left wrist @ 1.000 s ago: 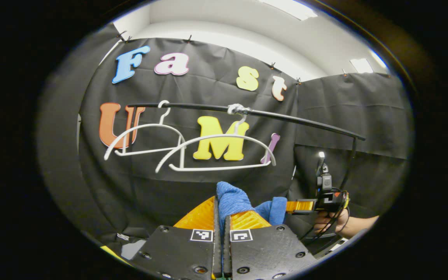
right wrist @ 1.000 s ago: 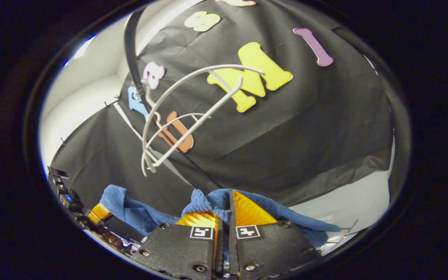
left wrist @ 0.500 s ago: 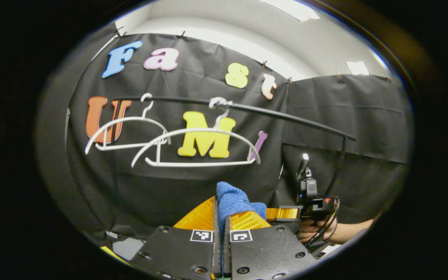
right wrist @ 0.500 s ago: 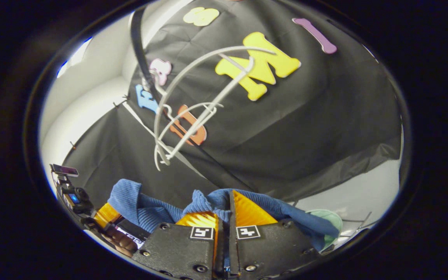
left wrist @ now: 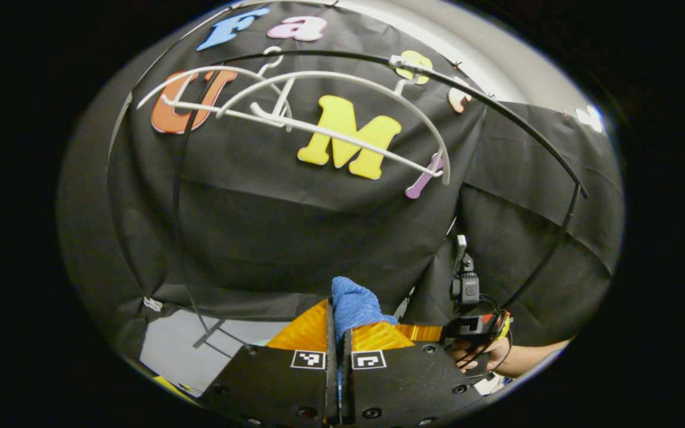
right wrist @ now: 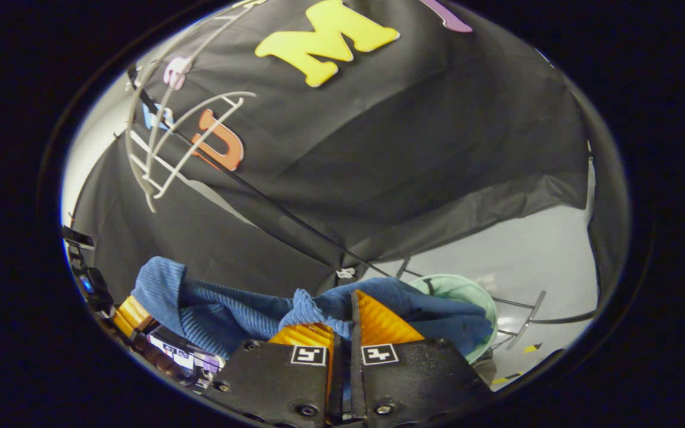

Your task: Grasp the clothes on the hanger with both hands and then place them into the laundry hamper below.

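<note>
1. Left gripper (left wrist: 338, 324): fingers pressed together on a fold of the blue garment (left wrist: 351, 304), which bunches up between them at the bottom of the left gripper view.
2. Same grip seen from the right gripper view, at the lower left edge: left gripper (right wrist: 131, 315) clamped on one corner of the cloth.
3. Two white hangers counted, both bare: a farther hanger (left wrist: 200, 74) at upper left and a nearer hanger (left wrist: 342, 134) just right of it, overlapping in the left gripper view and hooked on one black rail (left wrist: 497, 107) that arcs across the top.
4. One blue garment (right wrist: 223, 312) in all, off the hangers, stretched as a ribbed band between the two grippers, sagging slightly in the middle.
5. Right gripper (right wrist: 342, 321): closed on the other end of the garment, cloth bunched up between the fingers and spilling to the right.
6. Right gripper (left wrist: 437, 331) also visible in the left gripper view, low right, held by a hand (left wrist: 485, 356) with cables around it.
7. One pale green hamper (right wrist: 467, 291) on the grey floor (right wrist: 533, 255), below and just behind the garment's right end, beside the rack's black feet (right wrist: 527, 315).
</note>
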The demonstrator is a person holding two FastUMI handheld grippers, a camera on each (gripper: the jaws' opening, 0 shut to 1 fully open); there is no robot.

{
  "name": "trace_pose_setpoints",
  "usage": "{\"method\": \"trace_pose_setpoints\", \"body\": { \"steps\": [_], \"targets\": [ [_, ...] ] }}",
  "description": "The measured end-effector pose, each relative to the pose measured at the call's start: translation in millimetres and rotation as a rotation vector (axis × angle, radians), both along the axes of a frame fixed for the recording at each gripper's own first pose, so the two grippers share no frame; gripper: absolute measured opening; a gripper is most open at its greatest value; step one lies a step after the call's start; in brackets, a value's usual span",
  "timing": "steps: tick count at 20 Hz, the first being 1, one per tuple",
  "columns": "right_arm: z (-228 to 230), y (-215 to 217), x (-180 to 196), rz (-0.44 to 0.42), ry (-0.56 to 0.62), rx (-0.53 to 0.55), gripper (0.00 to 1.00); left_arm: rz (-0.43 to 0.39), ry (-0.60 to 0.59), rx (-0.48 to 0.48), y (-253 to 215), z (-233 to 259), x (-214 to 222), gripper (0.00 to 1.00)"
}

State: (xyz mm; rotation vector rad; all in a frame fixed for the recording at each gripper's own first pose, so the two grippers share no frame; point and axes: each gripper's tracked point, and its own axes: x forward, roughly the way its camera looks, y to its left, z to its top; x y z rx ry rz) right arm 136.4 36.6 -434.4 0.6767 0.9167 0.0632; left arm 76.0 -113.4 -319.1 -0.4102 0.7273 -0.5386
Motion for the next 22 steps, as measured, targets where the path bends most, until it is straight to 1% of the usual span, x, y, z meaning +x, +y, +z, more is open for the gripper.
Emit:
{"method": "trace_pose_setpoints", "body": {
  "steps": [2,4,7,10,13,15,16,17,18,19,20,21,22],
  "targets": [
    [-27,-5,-2,0.019,0.047,-0.051,0.08,0.013,0.058,0.012,4,-28,-3,0.02],
    [-46,-7,-1,0.026,0.086,-0.073,0.09,0.021,0.107,0.048,5,-55,-7,0.02],
    [-72,-13,2,0.028,0.136,-0.115,0.09,0.020,0.164,0.090,1,-80,-8,0.02],
    [-96,-21,-3,0.048,0.205,-0.186,0.10,0.002,0.227,0.141,0,-113,-17,0.02],
    [-121,-28,-13,0.098,0.285,-0.275,0.10,-0.026,0.300,0.205,-1,-147,-27,0.02],
    [-123,-27,-19,0.125,0.328,-0.316,0.10,-0.039,0.351,0.251,-2,-167,-34,0.03],
    [-125,-27,-21,0.137,0.349,-0.328,0.11,-0.044,0.377,0.271,-4,-175,-37,0.08],
    [-127,-26,-24,0.146,0.373,-0.338,0.11,-0.039,0.402,0.294,-3,-182,-40,0.08],
    [-127,-27,-27,0.152,0.394,-0.337,0.11,-0.042,0.432,0.305,-4,-183,-43,0.02],
    [-123,-24,-29,0.152,0.406,-0.326,0.14,-0.041,0.466,0.316,-5,-188,-47,0.08],
    [-127,-24,-33,0.150,0.410,-0.319,0.16,-0.043,0.499,0.332,-4,-192,-50,0.03],
    [-128,-25,-31,0.143,0.397,-0.309,0.24,-0.048,0.533,0.350,-1,-198,-58,0.05],
    [-136,-29,-27,0.135,0.387,-0.307,0.27,-0.052,0.559,0.366,2,-204,-65,0.07]
  ]
}}
